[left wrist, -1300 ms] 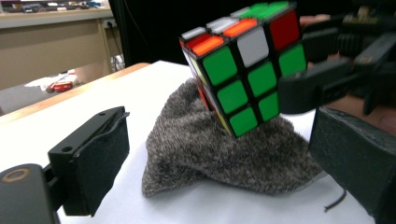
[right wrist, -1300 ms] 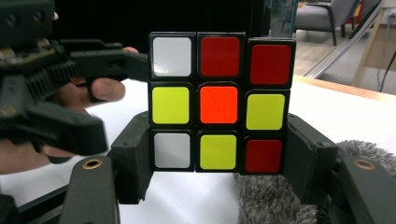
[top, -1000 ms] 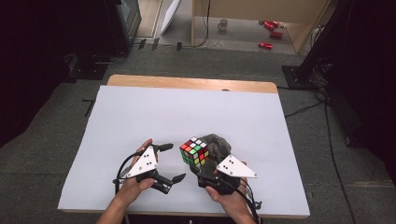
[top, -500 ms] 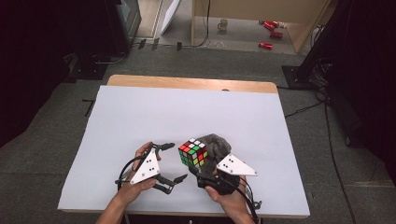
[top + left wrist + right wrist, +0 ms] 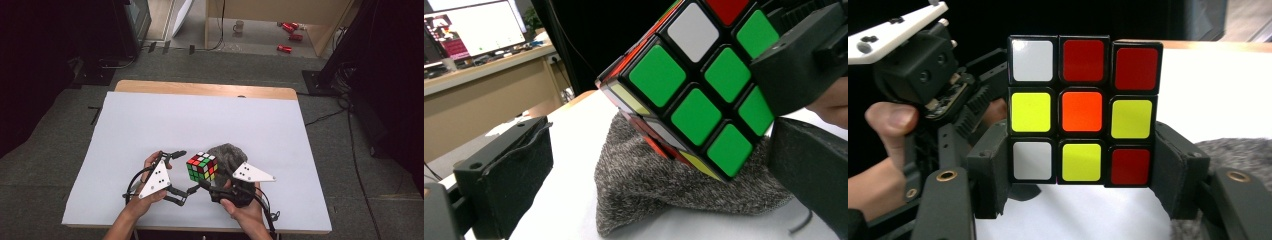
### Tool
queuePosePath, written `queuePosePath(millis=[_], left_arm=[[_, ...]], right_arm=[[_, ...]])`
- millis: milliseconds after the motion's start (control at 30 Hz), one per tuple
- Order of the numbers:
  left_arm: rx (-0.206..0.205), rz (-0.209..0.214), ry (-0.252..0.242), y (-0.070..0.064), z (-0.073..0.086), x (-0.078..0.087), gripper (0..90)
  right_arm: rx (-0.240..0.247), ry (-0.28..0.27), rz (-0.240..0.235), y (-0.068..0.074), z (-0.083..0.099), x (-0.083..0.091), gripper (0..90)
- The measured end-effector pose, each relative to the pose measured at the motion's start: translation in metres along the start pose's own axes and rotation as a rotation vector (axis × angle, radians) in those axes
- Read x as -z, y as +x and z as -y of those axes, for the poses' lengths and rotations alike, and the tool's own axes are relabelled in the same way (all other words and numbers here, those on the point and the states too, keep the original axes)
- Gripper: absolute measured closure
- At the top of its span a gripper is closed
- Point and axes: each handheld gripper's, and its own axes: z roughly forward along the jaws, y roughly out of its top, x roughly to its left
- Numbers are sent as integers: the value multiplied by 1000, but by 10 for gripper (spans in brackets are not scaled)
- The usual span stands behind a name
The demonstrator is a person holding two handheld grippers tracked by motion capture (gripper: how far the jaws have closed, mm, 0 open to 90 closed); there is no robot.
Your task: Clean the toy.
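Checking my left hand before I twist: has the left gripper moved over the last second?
Yes, slightly. Against the table's near edge, the left gripper has drifted right, closer to the cube clamped in the right gripper.

White-covered table [image 5: 150, 125], grey knitted cloth [image 5: 227, 152] lying on it

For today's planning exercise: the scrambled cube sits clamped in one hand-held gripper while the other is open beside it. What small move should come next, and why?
Probably close the open left hand-held gripper onto the multicoloured plastic puzzle cube. The right hand-held gripper already clamps its lower layer from both sides above the grey knitted cloth, so the left could grip a layer to turn.
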Motion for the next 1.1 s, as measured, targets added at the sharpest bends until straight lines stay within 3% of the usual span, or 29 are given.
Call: queuePosePath(millis=[133, 333, 533, 600, 633, 800, 867, 967, 1100], left_arm=[[-6, 1, -6, -1, -1, 1, 0], [-38, 1, -12, -4, -3, 0, 0], [-72, 35, -22, -8, -4, 0, 0], [-102, 33, -16, -10, -4, -1, 4], [-125, -5, -23, -11, -5, 0, 64], [-133, 3, -14, -12, -5, -1, 144], [-129, 6, -13, -12, -4, -2, 147], [-92, 33, -36, -9, 0, -2, 143], [-106, 22, -18, -11, 0, -2, 150]], right_arm=[[-16, 11, -28, -1, 0, -1, 349], [-81, 26, -88, -7, 0, -2, 349], [-85, 47, -130, -6, 0, -3, 349], [-86, 53, -133, -6, 0, -4, 349], [-88, 59, -137, -6, 1, -5, 349], [-94, 59, -140, -6, 0, -4, 349], [-95, 64, -143, -6, 0, -4, 349], [-106, 72, -146, -8, 0, -4, 349], [-114, 79, -146, -9, 0, -4, 349]])
